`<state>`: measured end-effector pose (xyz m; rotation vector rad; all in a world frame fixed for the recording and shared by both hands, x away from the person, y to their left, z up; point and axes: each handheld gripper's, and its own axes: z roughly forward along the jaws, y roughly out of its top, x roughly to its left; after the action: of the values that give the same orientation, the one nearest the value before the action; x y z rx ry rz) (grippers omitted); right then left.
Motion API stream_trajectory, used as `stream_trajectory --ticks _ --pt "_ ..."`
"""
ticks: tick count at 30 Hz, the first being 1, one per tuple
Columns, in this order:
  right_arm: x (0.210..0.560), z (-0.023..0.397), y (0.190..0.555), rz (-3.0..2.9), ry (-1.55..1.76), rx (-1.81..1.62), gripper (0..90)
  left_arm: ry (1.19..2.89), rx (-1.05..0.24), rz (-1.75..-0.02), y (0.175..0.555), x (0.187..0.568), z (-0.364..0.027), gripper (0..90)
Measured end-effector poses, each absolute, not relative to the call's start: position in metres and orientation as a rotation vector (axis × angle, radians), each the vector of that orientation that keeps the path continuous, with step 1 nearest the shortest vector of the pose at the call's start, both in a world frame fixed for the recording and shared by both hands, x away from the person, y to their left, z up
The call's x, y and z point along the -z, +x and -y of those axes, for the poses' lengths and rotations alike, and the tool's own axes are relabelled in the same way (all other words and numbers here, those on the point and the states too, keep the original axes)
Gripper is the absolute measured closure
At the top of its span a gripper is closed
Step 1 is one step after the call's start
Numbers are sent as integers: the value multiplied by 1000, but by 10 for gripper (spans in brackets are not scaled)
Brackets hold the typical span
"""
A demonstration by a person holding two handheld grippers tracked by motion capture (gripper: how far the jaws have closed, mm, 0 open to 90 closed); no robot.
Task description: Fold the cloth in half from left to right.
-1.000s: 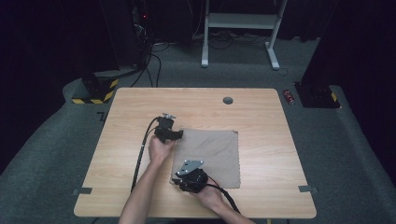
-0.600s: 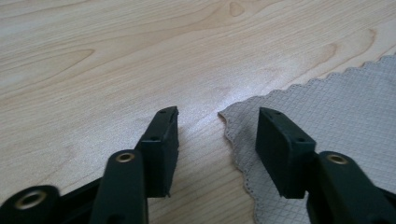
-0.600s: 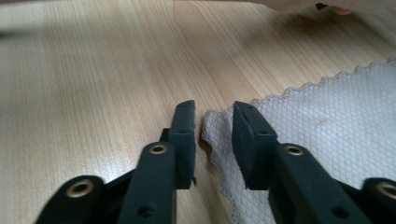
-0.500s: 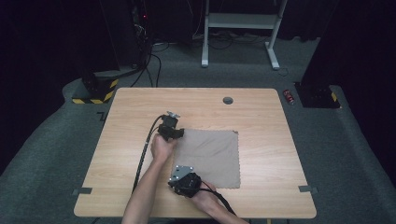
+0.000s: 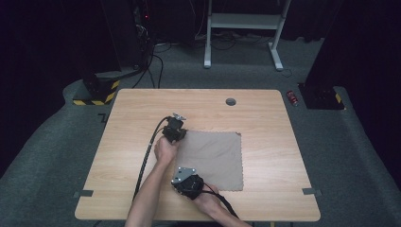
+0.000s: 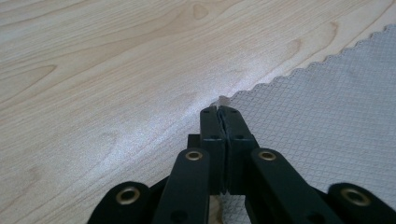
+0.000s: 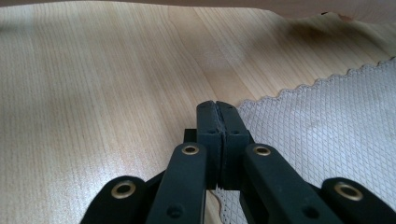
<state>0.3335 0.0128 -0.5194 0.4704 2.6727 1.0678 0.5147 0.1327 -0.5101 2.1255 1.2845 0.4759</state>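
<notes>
A pale rectangular wooden table (image 5: 142, 123) carries a flat, square grey cloth with scalloped edges (image 5: 213, 158), lying right of the table's centre. The left gripper (image 5: 178, 135) sits at the cloth's far-left corner and the right gripper (image 5: 179, 181) at its near-left corner. Each has just closed its jaws, pinching a cloth corner, likely to lift that edge for folding.

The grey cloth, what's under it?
The grey cloth lies flat on the wooden table. Table shows all round it; the part beneath is covered. Both tools, left and right, pinch its corners.
</notes>
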Motion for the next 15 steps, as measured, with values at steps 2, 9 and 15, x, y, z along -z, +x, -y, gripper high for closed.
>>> stream_trajectory --ticks 2,9,15 --pt "519 -13 334 -2678 479 -1073 892 2121 -475 -1293 515 510 -133 889" --pt "514 -10 338 -2684 504 -1116 894 2086 -460 -1299 518 506 -142 893" --pt "509 -12 340 -2677 506 -1131 895 2059 -462 -1298 517 499 -150 895"
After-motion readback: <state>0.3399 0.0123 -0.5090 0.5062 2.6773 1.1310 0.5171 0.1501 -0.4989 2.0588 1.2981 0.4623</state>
